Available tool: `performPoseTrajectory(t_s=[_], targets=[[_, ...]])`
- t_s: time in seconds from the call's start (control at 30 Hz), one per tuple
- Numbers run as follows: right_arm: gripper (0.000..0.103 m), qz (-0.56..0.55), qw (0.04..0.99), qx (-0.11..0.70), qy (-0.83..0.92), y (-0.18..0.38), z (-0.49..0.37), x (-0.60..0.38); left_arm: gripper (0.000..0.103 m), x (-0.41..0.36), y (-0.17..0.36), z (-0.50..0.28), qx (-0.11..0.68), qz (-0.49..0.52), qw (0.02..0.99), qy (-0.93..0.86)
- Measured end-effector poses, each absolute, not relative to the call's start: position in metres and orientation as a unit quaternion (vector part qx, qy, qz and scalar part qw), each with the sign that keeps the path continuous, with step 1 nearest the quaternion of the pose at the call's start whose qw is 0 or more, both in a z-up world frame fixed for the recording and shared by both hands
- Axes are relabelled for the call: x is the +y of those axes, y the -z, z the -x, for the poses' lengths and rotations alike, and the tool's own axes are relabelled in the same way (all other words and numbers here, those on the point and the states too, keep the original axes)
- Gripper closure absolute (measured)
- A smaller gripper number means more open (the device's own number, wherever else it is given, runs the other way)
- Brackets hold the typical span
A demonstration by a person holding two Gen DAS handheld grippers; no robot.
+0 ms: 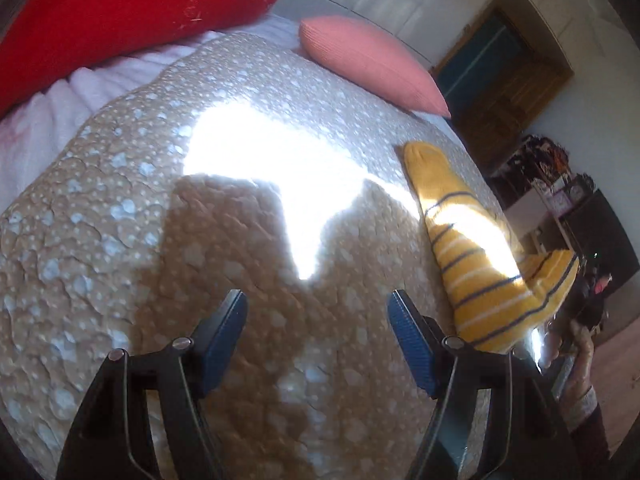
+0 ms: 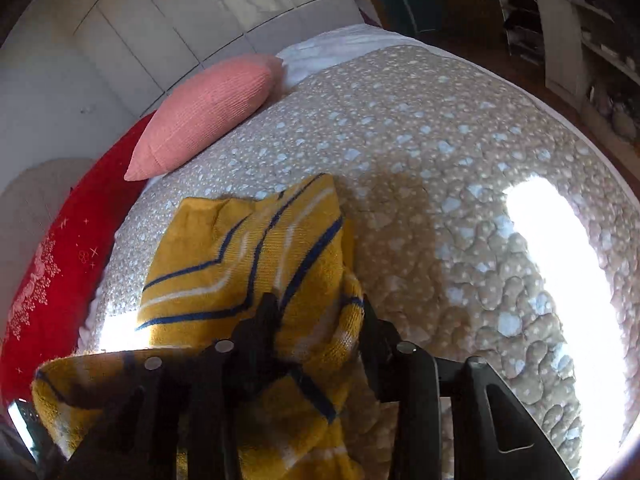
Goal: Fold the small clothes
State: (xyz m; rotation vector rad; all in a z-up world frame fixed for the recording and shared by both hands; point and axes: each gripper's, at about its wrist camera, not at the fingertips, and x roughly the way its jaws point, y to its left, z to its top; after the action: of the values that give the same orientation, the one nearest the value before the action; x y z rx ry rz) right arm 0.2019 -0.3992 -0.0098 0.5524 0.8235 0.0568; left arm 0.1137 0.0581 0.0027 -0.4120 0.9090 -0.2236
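Note:
A yellow garment with blue and white stripes (image 1: 476,256) lies on the speckled beige quilt (image 1: 200,240), to the right of my left gripper (image 1: 318,308), which is open and empty above the quilt. In the right wrist view the same yellow striped garment (image 2: 248,264) is bunched between the fingers of my right gripper (image 2: 316,312), which is shut on it. Part of the cloth hangs under the gripper body. In the left wrist view the right gripper and a hand show at the garment's near end (image 1: 576,320).
A pink pillow (image 1: 372,64) and a red pillow (image 1: 120,12) lie at the head of the bed; they also show in the right wrist view (image 2: 208,116). A bright sun patch (image 1: 272,160) crosses the quilt. Shelves and a wooden door (image 1: 500,80) stand beyond the bed's right edge.

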Motion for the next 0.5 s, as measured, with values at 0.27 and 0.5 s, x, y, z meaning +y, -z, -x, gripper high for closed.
performPoseTrajectory(t_s=[0.27,0.5], targets=[[0.046,-0.265,0.922,0.282,-0.027,-0.059,-0.151,-0.414,0.031,0.022,-0.016,-0.102,0.446,0.164,0.874,0.101],[0.079,-0.29,0.886,0.327,-0.151,-0.048,-0.174,-0.371,0.031,-0.028,-0.049,-0.119,0.426,0.139,0.886,0.123]])
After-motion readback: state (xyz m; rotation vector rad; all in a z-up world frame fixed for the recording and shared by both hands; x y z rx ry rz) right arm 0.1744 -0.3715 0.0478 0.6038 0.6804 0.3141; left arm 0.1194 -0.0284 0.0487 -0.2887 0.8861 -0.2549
